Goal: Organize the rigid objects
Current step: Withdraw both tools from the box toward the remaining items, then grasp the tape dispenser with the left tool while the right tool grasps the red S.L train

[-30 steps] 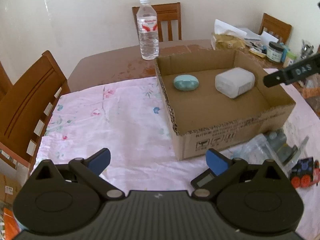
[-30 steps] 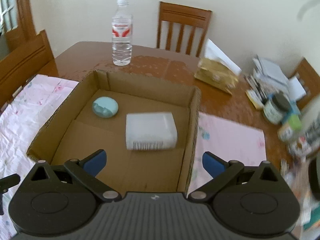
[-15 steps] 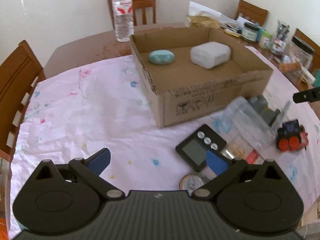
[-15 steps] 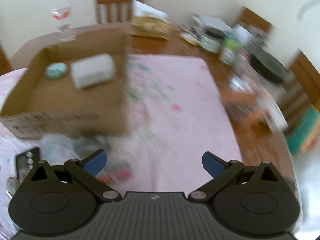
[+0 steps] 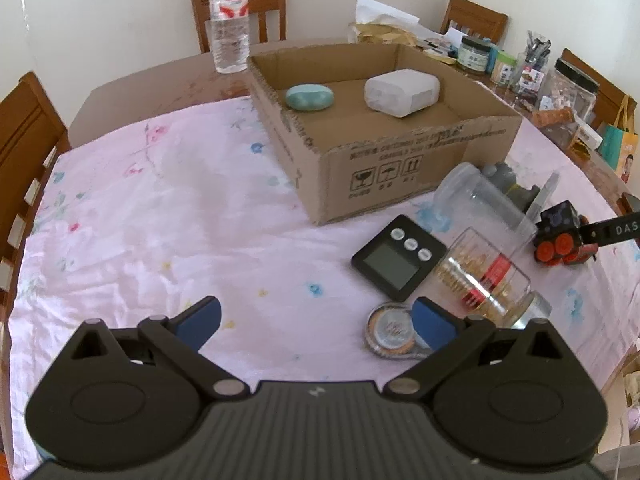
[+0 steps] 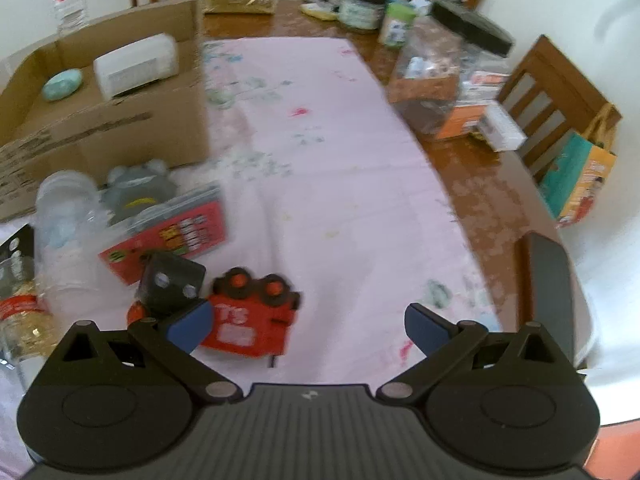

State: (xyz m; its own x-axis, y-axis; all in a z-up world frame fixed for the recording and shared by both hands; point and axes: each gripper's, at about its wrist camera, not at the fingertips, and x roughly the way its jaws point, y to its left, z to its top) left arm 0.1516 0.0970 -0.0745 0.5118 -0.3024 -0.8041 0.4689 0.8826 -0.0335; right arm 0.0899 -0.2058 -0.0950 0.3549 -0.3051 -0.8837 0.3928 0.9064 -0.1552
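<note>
Fingers of right gripper (image 6: 306,326) gaping wide, gripping nothing, hovering just above red toy train (image 6: 250,314) near bench's front edge. Train lying on side just inside left finger, long axis running crosswise between fingers, wheels facing away. Left gripper (image 5: 316,324) also gaping empty, farther off. Cardboard box (image 5: 420,152) waiting toward bench's far edge.
</note>
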